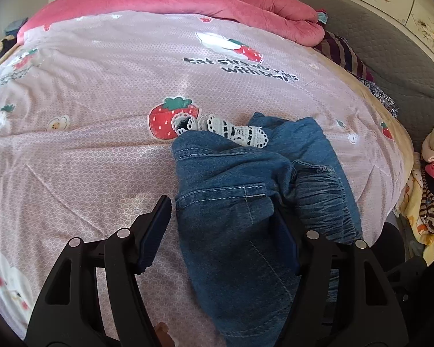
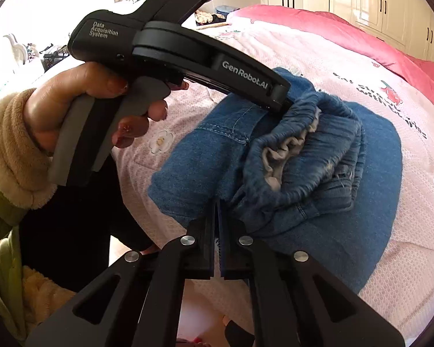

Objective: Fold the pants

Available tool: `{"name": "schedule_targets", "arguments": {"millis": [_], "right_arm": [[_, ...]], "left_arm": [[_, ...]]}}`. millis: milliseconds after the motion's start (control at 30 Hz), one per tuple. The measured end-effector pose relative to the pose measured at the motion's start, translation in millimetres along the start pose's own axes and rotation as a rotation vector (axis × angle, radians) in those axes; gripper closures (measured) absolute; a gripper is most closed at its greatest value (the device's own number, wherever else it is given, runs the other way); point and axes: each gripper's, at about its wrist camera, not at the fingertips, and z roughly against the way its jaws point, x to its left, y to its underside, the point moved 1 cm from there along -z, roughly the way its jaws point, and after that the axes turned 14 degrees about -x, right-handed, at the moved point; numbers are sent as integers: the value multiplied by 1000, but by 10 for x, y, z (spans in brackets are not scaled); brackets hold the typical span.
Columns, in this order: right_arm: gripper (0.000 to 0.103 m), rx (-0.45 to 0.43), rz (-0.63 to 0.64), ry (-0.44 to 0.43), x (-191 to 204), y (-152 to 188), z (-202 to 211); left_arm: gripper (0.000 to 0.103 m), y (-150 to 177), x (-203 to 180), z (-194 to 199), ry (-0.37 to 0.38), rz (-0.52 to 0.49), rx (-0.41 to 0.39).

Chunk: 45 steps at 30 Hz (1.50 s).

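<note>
Pants (image 2: 289, 156) bunched on bedspread (image 1: 86, 159); right gripper (image 2: 216, 211) clenched on them, left gripper (image 1: 221, 217) released.

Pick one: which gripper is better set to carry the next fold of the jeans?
Probably right. The right gripper is shut at the jeans' near edge, apparently pinching fabric. The left gripper stands open astride a fold by the waistband, gripping nothing.

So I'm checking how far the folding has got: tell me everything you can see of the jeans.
The jeans are small blue denim with pale stitching, a gathered elastic waistband with grey lining, and white lace trim. They lie bunched and partly folded on the pink strawberry-print bedspread. The left hand-held gripper stands open with denim between its fingers; the right hand-held gripper is shut at the jeans' near edge, whether pinching cloth is unclear.
</note>
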Motion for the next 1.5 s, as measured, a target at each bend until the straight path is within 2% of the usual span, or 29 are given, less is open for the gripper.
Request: {"name": "schedule_targets", "arguments": {"millis": [33,133,200,367,433,567,833,933,1133,1500], "right_arm": [[94,-19,1,-12,33,-35,56],[60,-86,28,-66,176,-128,219],[59,-110,70,-89,276,-167,260],[59,-133,118,-122,372,-202,198],[58,-113,101,-96,317,-202,98],[58,-10,-6,-82,163,-75,-131],[58,9,-57,-88,122,61,-164],[58,4,-59,-91,110,59,-128],[52,-45,-59,-99,154,5,86],[46,-117,-41,-83,189,-129,372]], "left_arm": [[43,-13,-14,23,3,-5,-4],[43,-52,-55,116,16,-11,-21],[38,-86,-94,189,31,-14,-38],[37,-132,-180,317,34,-48,-69],[37,-145,-205,332,32,-59,-76],[37,-139,-202,255,23,-66,-67],[37,-77,-25,-65,3,-15,-10],[35,-81,5,-60,3,8,-15],[35,-180,-99,277,3,-17,-97],[25,-373,-324,883,-13,-64,-234]]}}
